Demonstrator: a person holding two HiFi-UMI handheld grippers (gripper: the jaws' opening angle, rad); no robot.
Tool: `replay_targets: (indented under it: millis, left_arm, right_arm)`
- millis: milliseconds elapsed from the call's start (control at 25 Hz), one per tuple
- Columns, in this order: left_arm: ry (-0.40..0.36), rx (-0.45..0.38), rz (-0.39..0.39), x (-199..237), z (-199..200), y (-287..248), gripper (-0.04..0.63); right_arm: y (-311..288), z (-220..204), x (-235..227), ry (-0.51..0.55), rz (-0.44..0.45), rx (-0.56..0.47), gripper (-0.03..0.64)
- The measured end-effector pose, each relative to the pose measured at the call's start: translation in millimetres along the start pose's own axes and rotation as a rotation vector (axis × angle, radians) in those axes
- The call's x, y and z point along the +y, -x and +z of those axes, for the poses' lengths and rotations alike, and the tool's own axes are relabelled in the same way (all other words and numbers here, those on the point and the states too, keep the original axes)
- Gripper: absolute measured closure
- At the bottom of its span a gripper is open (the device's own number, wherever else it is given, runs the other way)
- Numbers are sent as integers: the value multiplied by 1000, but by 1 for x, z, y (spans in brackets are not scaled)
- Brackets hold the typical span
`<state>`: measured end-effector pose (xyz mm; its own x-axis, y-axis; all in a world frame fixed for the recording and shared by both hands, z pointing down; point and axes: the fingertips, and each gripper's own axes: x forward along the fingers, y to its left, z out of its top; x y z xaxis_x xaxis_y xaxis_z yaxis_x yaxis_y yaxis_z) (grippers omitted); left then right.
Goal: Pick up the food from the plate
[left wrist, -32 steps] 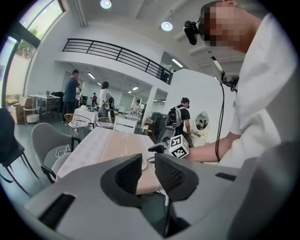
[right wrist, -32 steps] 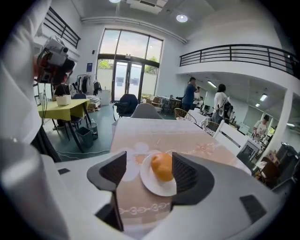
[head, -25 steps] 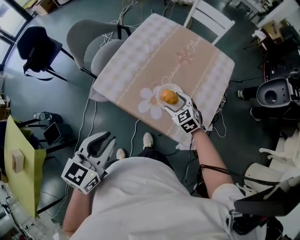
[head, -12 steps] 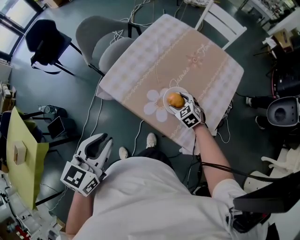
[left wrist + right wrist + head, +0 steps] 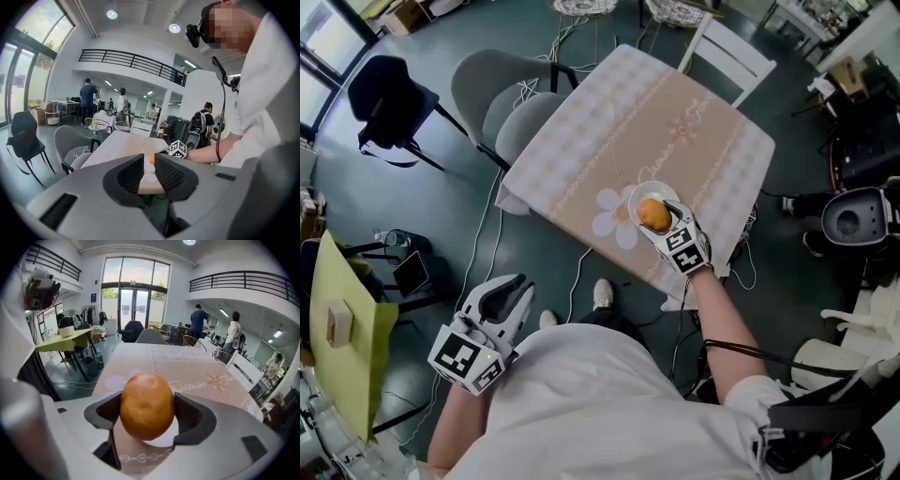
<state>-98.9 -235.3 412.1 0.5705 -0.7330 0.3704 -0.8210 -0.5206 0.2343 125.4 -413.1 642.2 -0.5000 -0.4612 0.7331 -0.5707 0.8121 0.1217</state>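
Since a second ago the right tool (image 5: 657, 218) has come in around the orange (image 5: 654, 215), which then lay free on the plate (image 5: 639, 194) just ahead of the jaws, while the left tool (image 5: 510, 289) has stayed low at the person's left side. A counter (image 5: 675, 122) under a pale checked cloth (image 5: 581, 141) with a flower print fills the middle of the head view, with a grey chair (image 5: 502, 94) at its far left side and a white chair (image 5: 727, 52) at its far end. The left tool hangs over the floor (image 5: 412, 206), well apart from the counter; its jaws stand a narrow gap apart with nothing between them (image 5: 149, 173). The small white plate sits near the counter's near edge, beside the flower print. The right tool (image 5: 147, 414) pinches the orange (image 5: 146, 405) by both sides, directly over the plate (image 5: 161, 439); whether the fruit touches the plate cannot be told.
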Motion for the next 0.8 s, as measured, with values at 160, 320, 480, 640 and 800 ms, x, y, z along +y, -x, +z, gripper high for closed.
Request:
replay_targets:
  millis: [160,320,480,640,800]
  left_arm:
    - [-22,1,-55,1,-6,16,522]
    - [-49,-9,-107,2,-15,35,583]
    - [-78,-15,-159,3,-24,57,586]
    - [-87,-7,-198,6,-35,83,586]
    - [-87,13,-245,7,-51,103,586]
  right_arm:
    - [27,18,19,-23,-59,-46,264]
    - [58,32,49,-34,-94,-66,264]
    - [86,41,87,-66,-118,-76,264]
    - [116,61,127,-71,-151,-112,264]
    - [143,79,165,-81,-182,-158,264]
